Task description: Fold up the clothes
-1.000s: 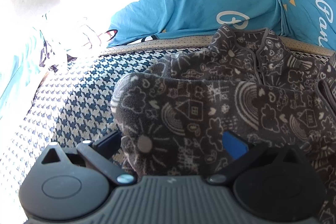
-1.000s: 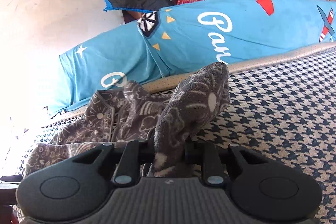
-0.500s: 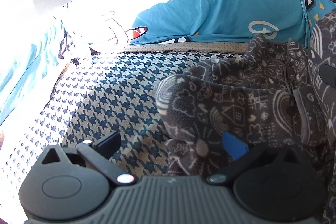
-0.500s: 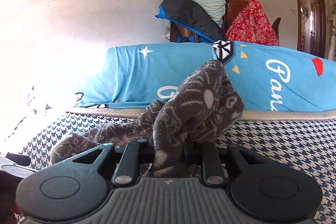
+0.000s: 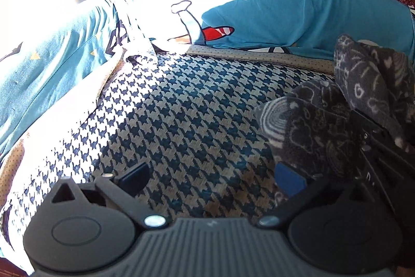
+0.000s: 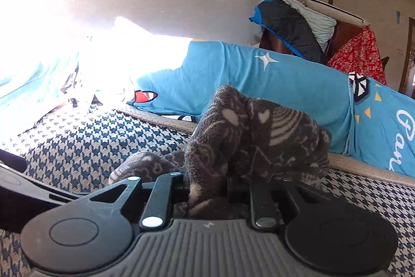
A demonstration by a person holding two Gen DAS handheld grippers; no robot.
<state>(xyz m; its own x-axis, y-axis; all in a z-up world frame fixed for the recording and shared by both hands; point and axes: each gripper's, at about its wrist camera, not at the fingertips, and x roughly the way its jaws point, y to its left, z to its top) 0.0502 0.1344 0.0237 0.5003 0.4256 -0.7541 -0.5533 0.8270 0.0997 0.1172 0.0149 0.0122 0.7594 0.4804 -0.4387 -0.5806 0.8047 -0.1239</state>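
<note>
Right gripper point(image 6: 207, 188): jaws narrowed and clamped on a bunched fold of the grey patterned fleece garment point(image 6: 249, 136), which rises in a hump directly ahead of the fingers and trails down to their left onto the houndstooth mattress cover point(image 6: 77, 147). Beyond the garment, a blue printed bedsheet point(image 6: 259, 85) covers a raised bolster; farther off, to the upper right of the claw, lies a pile of pillows and bedding point(image 6: 298, 25) with a red floral cloth point(image 6: 360, 56) beside it. A black part of the left gripper point(image 6: 26, 188) enters at the claw's lower left.

Left gripper point(image 5: 212, 175): jaws spread wide, with bare houndstooth cover point(image 5: 181, 121) between the fingers and nothing gripped. The blue-padded fingertip point(image 5: 289, 179) on the right side lies against the edge of the fleece garment point(image 5: 311, 131), which sits heaped to the right of the claw, not between its fingers. The right gripper point(image 5: 381, 155) appears there too, with fleece draped over it. Ahead and to the left, the blue bedsheet point(image 5: 285, 12) is washed out by strong sunlight.
</note>
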